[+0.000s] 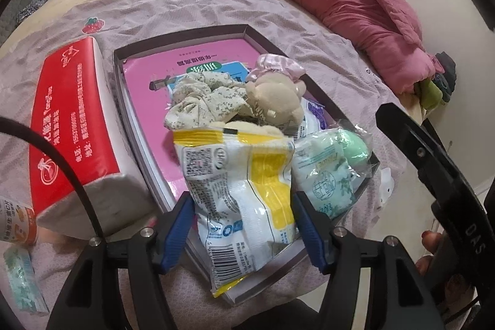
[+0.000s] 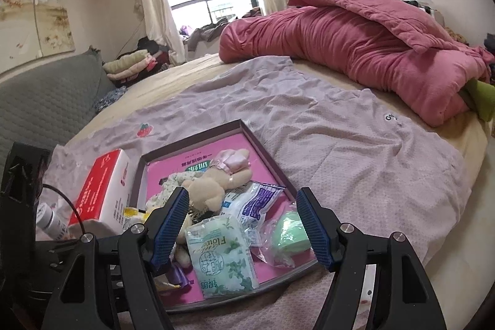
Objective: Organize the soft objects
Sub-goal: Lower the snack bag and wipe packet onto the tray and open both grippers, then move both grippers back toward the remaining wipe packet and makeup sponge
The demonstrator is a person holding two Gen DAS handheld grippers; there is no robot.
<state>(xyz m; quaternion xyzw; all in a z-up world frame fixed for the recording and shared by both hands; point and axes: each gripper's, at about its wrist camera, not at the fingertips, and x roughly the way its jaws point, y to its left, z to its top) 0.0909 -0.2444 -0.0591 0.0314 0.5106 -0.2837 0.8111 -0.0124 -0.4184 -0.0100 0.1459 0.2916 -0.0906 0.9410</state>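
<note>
Seen from the left wrist, the left hand-held gripper (image 1: 243,232) has its blue pads (image 1: 178,232) set on either flank of a crinkled white-and-yellow packet (image 1: 244,200), pinching it over the near end of a shallow box (image 1: 182,34) lined in pink. The packet stands between the jaws with its barcoded end hanging toward the camera. Behind it in the box lie a floral fabric scrunchie (image 1: 201,101), a beige plush bear (image 1: 275,95) with a pink frilled piece, and, to the right, a mint tissue pack (image 1: 321,175) beside a green round item in clear wrap (image 1: 355,149). A red-and-white tissue brick (image 1: 71,132) lies just left of the box on the lilac sheet (image 1: 191,8).

Seen from the right wrist, the right hand-held gripper (image 2: 244,229) is spread wide with nothing between its pads (image 2: 168,229); it hovers above the box's (image 2: 263,144) near part. Below the gap lie the mint tissue pack (image 2: 222,259), the green wrapped item (image 2: 289,232) and a white-and-purple packet (image 2: 256,206), with the plush bear (image 2: 210,187) farther back. A rolled pink quilt (image 2: 355,51) lies across the far side of the bed.
</note>
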